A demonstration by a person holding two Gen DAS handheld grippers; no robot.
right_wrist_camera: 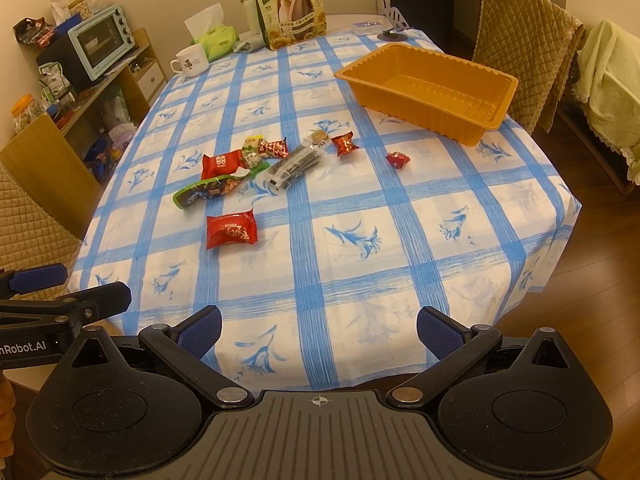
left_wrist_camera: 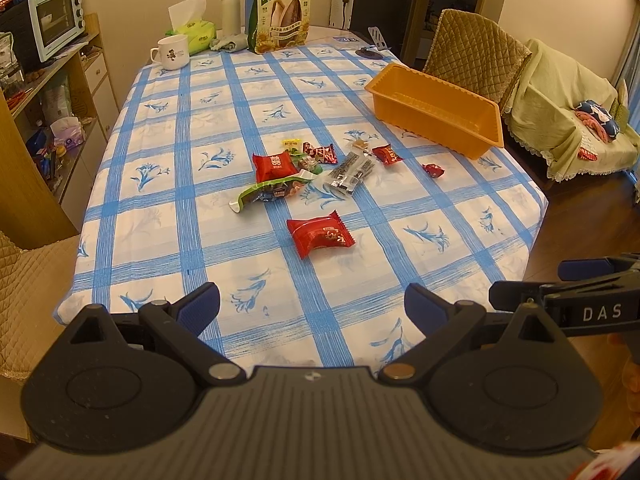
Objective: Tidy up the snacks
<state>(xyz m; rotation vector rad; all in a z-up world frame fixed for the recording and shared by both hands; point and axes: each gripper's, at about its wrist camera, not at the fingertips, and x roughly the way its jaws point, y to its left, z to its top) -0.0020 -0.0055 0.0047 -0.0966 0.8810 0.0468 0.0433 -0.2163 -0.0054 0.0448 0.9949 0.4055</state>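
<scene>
— Over the near edge of the surface (left_wrist_camera: pixel 168 184), how do the 2 tools sit?

— Left tool (left_wrist_camera: pixel 312 308) and right tool (right_wrist_camera: pixel 319 330) hover side by side, level, aimed across the checked cloth, both with fingers spread wide and gripping nothing.

— And the snacks?

— Loose mid-surface: a red packet (left_wrist_camera: pixel 320 233) nearest, its long axis running left-right; a green-edged pouch (left_wrist_camera: pixel 272 190) lying on a diagonal; a clear dark bar pack (right_wrist_camera: pixel 294 168) angled toward the orange tray (right_wrist_camera: pixel 486 118).

— The tray?

— Far right, well apart from the pile — long axis slanting away to the right, no snacks inside it.
</scene>
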